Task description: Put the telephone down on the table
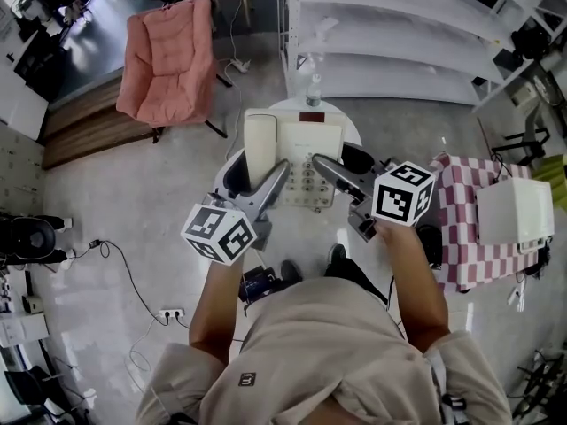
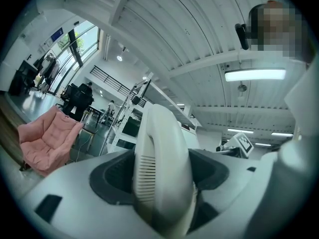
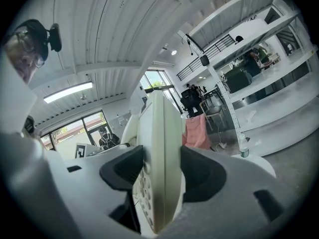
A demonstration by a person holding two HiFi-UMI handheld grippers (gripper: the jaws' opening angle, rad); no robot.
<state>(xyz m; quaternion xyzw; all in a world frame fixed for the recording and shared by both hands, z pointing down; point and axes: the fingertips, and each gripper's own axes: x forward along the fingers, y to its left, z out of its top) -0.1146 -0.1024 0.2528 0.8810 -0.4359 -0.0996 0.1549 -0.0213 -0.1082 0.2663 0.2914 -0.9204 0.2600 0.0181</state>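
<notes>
Carry step: left gripper clamping handset, right gripper clamping phone edge. Next: lower level onto bench.

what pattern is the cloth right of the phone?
Pink-and-white checks on the cloth, best in head view.

Counted from overhead: 1 telephone, 1 bottle, 1 round bench; 2 grippers, i.e. left gripper & right gripper; 1 pink chair; 1 checked cloth
</notes>
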